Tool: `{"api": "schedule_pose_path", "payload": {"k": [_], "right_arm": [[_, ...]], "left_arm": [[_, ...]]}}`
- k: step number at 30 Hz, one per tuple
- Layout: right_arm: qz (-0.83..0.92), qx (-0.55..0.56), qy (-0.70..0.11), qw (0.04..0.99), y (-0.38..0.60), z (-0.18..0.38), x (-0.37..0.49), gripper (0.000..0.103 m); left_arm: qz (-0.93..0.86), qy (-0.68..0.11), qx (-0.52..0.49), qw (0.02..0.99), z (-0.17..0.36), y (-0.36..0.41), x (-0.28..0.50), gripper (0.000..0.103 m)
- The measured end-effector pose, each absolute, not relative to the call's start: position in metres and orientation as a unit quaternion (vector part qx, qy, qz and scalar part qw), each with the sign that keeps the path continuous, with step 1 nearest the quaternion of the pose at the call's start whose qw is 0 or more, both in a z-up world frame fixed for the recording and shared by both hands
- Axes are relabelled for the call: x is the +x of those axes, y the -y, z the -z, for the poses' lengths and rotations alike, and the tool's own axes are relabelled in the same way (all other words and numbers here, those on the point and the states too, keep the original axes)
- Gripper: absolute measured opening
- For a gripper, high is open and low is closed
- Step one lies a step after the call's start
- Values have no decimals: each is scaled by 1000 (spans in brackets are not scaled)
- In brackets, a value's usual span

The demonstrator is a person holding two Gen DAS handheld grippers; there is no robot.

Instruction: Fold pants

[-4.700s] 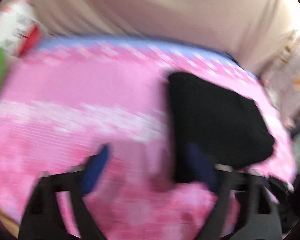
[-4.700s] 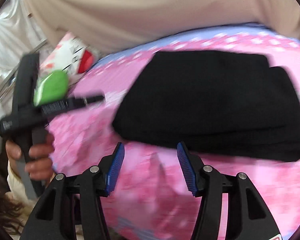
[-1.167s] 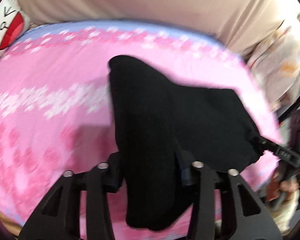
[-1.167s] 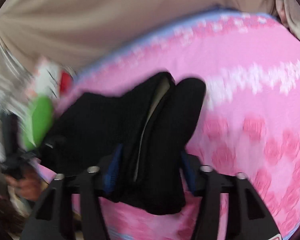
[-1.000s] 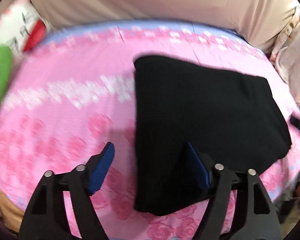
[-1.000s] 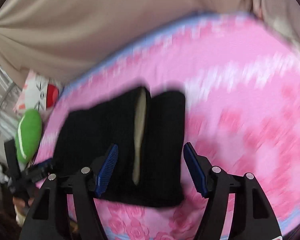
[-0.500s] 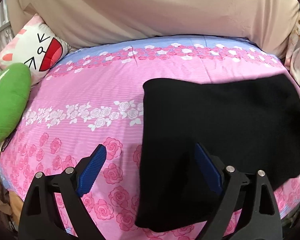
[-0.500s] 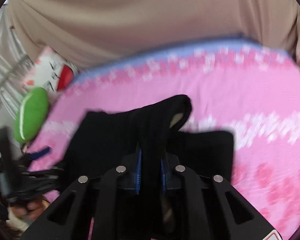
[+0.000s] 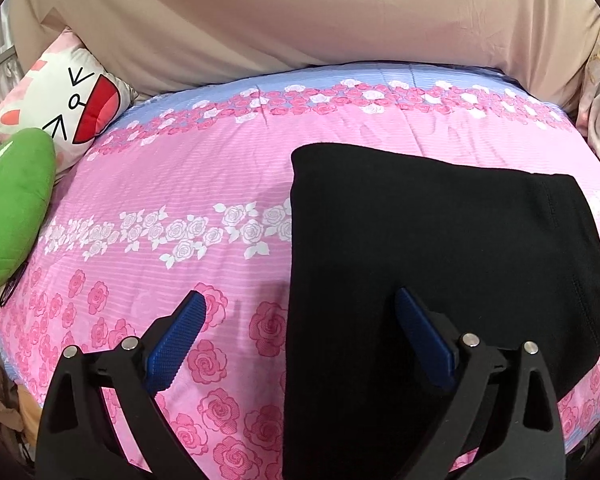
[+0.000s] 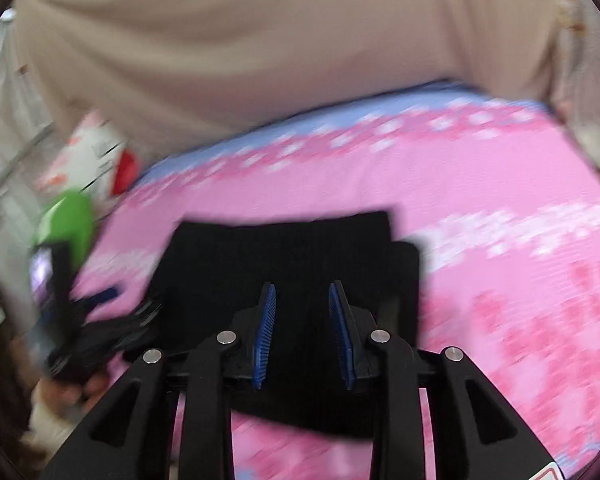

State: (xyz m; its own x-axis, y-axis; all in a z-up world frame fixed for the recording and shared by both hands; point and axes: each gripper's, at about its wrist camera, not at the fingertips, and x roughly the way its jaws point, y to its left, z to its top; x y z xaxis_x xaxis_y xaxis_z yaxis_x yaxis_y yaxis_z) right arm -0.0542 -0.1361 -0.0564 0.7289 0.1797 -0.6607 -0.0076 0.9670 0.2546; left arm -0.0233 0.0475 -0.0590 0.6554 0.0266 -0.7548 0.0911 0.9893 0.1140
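The black pants (image 9: 440, 260) are seen lying folded into a compact block on the pink rose-print bedspread (image 9: 180, 184), toward its right side in the left wrist view, one straight folded edge running down the middle of the frame. A stitched hem line is visible along the block's right edge. No container is on show; the bedspread alone carries the garment.

The left gripper (image 9: 300, 332) is held with its blue pads (image 9: 176, 344) spread wide, nothing between them. One pad hangs over bare bedspread, the other over the black fabric; whether it touches the cloth cannot be told.

In the right wrist view everything is smeared by motion blur. The right gripper (image 10: 302, 324) is shown with its blue pads parted by a narrow gap and the pants (image 10: 292, 256) behind them. Nothing appears pinched, though the blur leaves contact with the fabric uncertain. The folded block is seen here with a second layer stepping out at its right side.

Round the edges: a green plush cushion (image 9: 16, 204) is propped at the bedspread's left border, with a white cartoon-face pillow (image 9: 60, 104) just behind it, the two touching. Both sit well apart from the pants. A beige curtain-like drape (image 9: 300, 12) fills the background across the far side. In the right wrist view the other gripper's black frame and the hand holding it are glimpsed at lower left, blurred.
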Motion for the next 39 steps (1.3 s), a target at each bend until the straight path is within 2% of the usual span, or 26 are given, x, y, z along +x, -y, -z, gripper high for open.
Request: {"api": "schedule_pose_path", "payload": {"k": [3, 6, 7, 8, 9, 10, 14, 16, 17, 18, 22, 26, 28, 29, 30, 31, 34, 35, 37, 38, 39], "right_arm": [[-15, 63, -420, 905, 134, 100, -45, 18], [-21, 133, -409, 903, 162, 99, -55, 12], [4, 117, -395, 911, 162, 85, -65, 17], [17, 100, -380, 920, 161, 74, -74, 28], [23, 88, -367, 926, 161, 64, -86, 48], [22, 88, -364, 927, 162, 59, -93, 56], [12, 82, -389, 918, 149, 77, -90, 58], [14, 68, -399, 914, 146, 97, -78, 53], [21, 55, -398, 915, 147, 104, -80, 41], [17, 46, -396, 917, 145, 104, -79, 24], [-14, 38, -365, 930, 139, 65, -109, 23], [-8, 43, -441, 897, 155, 115, -93, 27], [-13, 91, -423, 901, 162, 97, -103, 28], [-6, 87, -406, 910, 159, 83, -108, 29], [0, 73, -370, 926, 153, 59, -112, 35], [-11, 67, -351, 934, 145, 41, -110, 35], [-71, 40, -323, 943, 108, 14, -79, 30], [-91, 14, -326, 941, 85, 12, -57, 24], [-132, -11, -347, 928, 48, 21, -10, 18], [-142, -10, -358, 923, 36, 29, 12, 10], [-145, -11, -375, 916, 23, 40, 36, 7]], "left_arm": [[21, -419, 64, 906, 59, -50, -23, 95], [30, -425, 57, 903, 57, -55, -24, 95], [29, -421, 59, 905, 55, -57, -27, 95], [26, -414, 62, 908, 53, -59, -30, 95], [24, -409, 64, 910, 51, -60, -33, 95], [20, -406, 66, 911, 50, -62, -35, 95], [16, -405, 71, 912, 50, -62, -41, 95], [14, -406, 73, 911, 52, -60, -42, 95], [12, -406, 77, 911, 53, -59, -43, 95], [10, -406, 83, 910, 55, -57, -43, 95], [4, -407, 92, 909, 58, -55, -43, 97], [5, -412, 94, 907, 60, -53, -41, 98], [2, -407, 97, 908, 57, -54, -43, 98], [3, -404, 93, 910, 52, -60, -46, 98], [2, -403, 85, 911, 48, -65, -47, 97], [-2, -401, 74, 913, 44, -71, -48, 97], [-24, -396, 58, 916, 36, -96, -48, 96], [-32, -396, 57, 916, 36, -100, -47, 96], [-48, -401, 52, 913, 39, -112, -45, 96], [-51, -403, 50, 912, 41, -117, -44, 96], [-54, -405, 49, 911, 43, -121, -44, 96]]}}
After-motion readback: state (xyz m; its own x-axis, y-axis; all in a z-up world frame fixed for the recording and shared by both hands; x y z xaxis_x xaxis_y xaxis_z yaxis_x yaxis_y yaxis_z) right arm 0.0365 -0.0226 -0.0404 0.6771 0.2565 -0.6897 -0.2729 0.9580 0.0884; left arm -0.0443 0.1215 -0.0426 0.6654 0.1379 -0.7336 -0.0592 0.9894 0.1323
